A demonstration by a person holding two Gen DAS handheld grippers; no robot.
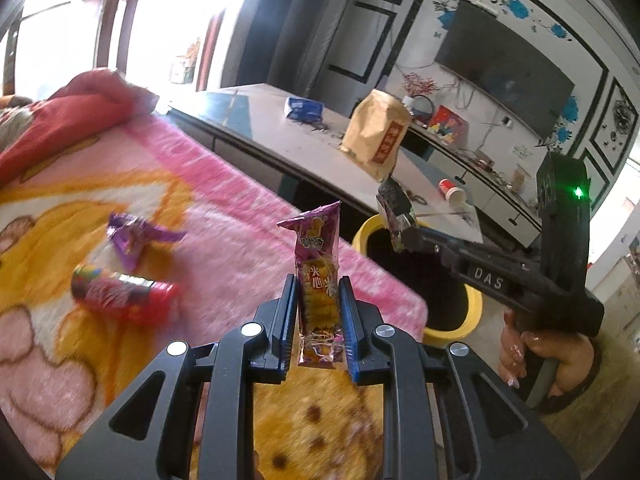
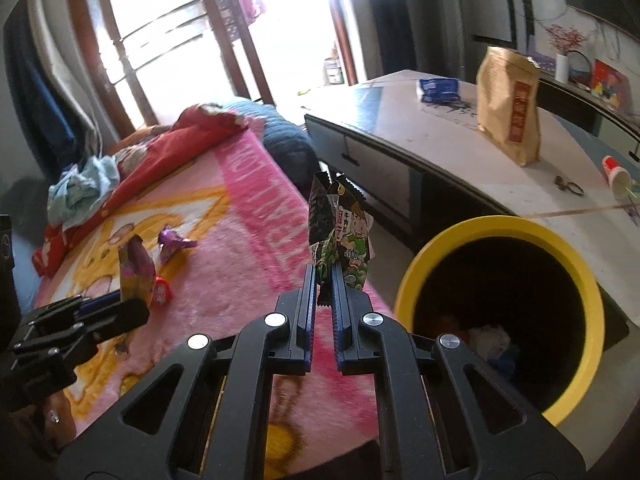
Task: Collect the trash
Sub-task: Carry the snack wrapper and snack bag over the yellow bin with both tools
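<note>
My left gripper (image 1: 318, 286) is shut on an upright purple and yellow snack packet (image 1: 318, 276), held above the pink blanket (image 1: 224, 216). My right gripper (image 2: 323, 276) is shut on a dark green snack wrapper (image 2: 340, 232), just left of the yellow-rimmed black trash bin (image 2: 500, 308). In the left wrist view the right gripper (image 1: 400, 232) holds that wrapper (image 1: 394, 208) over the bin's rim (image 1: 362, 236). In the right wrist view the left gripper (image 2: 128, 300) holds its packet (image 2: 136, 272) at the left. A purple wrapper (image 1: 136, 240) and a red candy tube (image 1: 120, 292) lie on the blanket.
A grey coffee table (image 2: 420, 140) stands behind the bin with a brown paper bag (image 2: 510, 108), a blue packet (image 2: 438, 89), a tipped red and white cup (image 2: 618, 174) and scissors (image 2: 568, 186). Red bedding (image 2: 160, 140) is piled at the blanket's far end. Some trash (image 2: 490, 340) lies inside the bin.
</note>
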